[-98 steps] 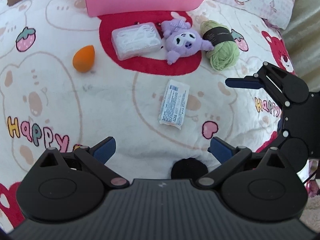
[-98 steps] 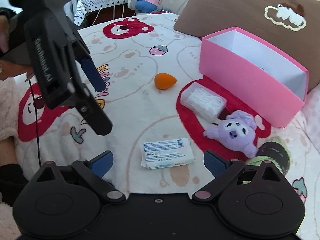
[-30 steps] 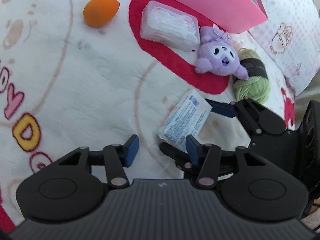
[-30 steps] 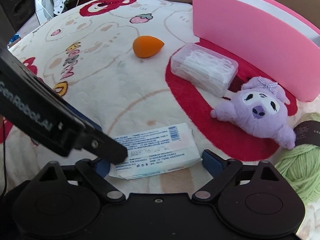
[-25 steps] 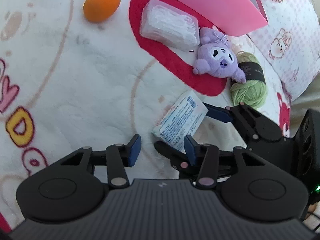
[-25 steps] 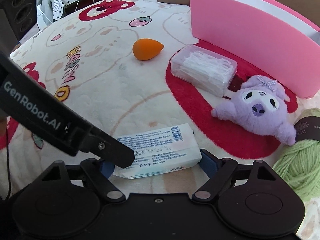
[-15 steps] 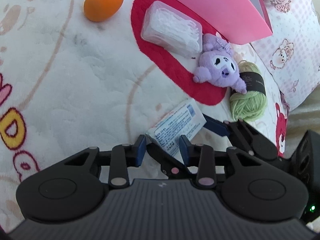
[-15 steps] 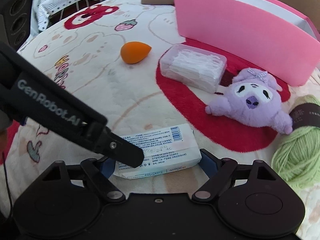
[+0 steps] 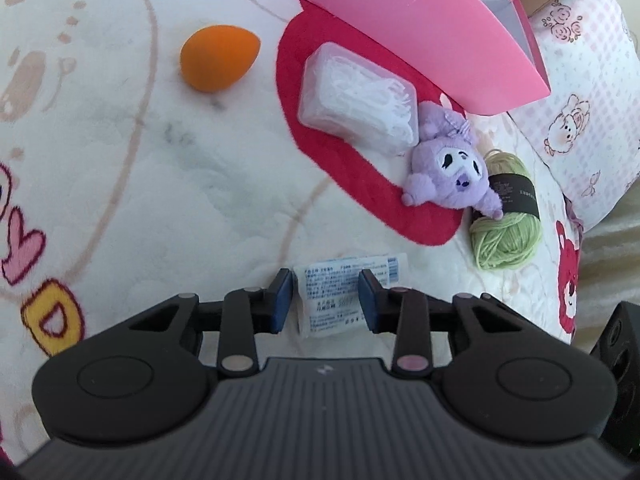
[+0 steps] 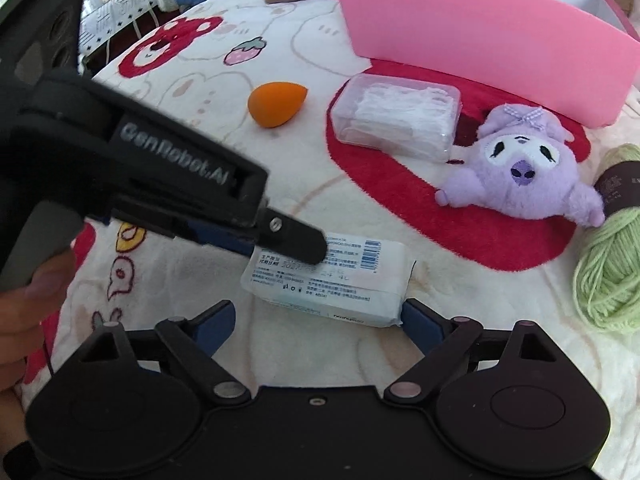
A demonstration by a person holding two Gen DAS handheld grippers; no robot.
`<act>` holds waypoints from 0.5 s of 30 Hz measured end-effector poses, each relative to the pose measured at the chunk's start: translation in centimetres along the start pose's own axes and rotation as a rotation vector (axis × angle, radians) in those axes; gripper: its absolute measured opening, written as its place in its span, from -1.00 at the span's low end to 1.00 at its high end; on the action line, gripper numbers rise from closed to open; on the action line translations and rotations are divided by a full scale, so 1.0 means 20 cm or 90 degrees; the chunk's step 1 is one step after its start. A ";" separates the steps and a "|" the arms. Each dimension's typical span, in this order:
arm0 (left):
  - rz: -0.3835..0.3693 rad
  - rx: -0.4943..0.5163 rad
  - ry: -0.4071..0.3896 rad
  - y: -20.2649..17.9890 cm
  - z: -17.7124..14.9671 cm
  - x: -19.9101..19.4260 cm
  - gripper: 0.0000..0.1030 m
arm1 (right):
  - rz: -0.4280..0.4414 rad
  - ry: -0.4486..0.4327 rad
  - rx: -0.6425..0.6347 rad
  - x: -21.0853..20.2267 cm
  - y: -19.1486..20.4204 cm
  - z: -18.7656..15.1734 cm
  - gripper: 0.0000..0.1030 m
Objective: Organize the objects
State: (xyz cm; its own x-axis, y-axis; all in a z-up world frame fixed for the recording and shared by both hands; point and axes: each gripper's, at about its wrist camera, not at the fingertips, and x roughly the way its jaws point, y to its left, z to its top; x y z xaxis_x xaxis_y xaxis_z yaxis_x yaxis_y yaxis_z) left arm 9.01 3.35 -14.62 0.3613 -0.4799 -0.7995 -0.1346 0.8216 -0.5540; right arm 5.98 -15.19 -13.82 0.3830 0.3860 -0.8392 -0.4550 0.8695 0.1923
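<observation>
Left tool (image 9: 325, 300) pinching flat white printed packet (image 9: 346, 300); right tool (image 10: 316, 326) opening.

"GenRobot.AI" in grey letters runs along the side of the left gripper (image 10: 280, 252), just above the white packet (image 10: 332, 280). The packet carries a barcode and small printed lines, too small to read. Blanket (image 9: 120, 200) shows a yellow "D" left of the packet. Yarn band (image 9: 514, 194), right of the packet, has tiny illegible lettering.
</observation>
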 end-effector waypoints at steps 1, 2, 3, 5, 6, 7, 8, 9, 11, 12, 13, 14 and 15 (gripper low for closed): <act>0.002 0.001 -0.001 0.00 -0.01 0.00 -0.32 | -0.006 -0.005 0.003 0.00 0.00 0.00 0.79; 0.005 0.004 -0.003 -0.01 -0.01 0.00 -0.32 | -0.010 -0.010 0.003 0.00 0.00 0.00 0.79; 0.007 0.008 -0.005 -0.01 -0.02 -0.01 -0.32 | -0.012 -0.015 0.001 -0.01 0.00 0.00 0.79; 0.013 0.018 -0.008 -0.02 -0.02 0.00 -0.31 | -0.015 -0.016 -0.003 0.00 0.01 0.01 0.70; 0.015 0.022 -0.008 -0.02 -0.02 0.00 -0.31 | -0.025 -0.016 -0.008 0.00 0.01 0.01 0.65; 0.016 0.024 -0.010 -0.02 -0.03 0.00 -0.32 | -0.039 -0.017 -0.016 0.01 0.02 0.00 0.57; 0.017 0.026 -0.012 -0.02 -0.03 0.01 -0.33 | -0.045 -0.019 -0.022 0.02 0.02 0.00 0.56; 0.017 0.027 -0.016 -0.02 -0.04 0.01 -0.33 | -0.048 -0.024 -0.022 0.02 0.02 -0.01 0.55; 0.018 0.042 -0.018 -0.04 -0.04 0.02 -0.33 | -0.053 -0.032 -0.018 0.01 0.03 -0.02 0.54; 0.021 0.049 -0.018 -0.05 -0.04 0.02 -0.33 | -0.056 -0.036 -0.019 0.01 0.03 -0.02 0.54; 0.022 0.051 -0.018 -0.05 -0.05 0.02 -0.33 | -0.061 -0.040 -0.022 0.02 0.03 -0.03 0.54; 0.022 0.053 -0.018 -0.06 -0.05 0.02 -0.33 | -0.067 -0.043 -0.025 0.02 0.04 -0.04 0.55; 0.025 0.056 -0.020 -0.06 -0.06 0.02 -0.33 | -0.073 -0.047 -0.024 0.02 0.05 -0.05 0.56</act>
State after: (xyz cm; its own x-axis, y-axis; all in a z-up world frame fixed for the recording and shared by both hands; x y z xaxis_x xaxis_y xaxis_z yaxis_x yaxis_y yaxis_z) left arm 8.28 1.76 -14.46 0.3863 -0.4387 -0.8114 -0.0680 0.8637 -0.4994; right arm 5.01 -14.49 -14.54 0.4921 0.3073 -0.8145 -0.4341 0.8976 0.0764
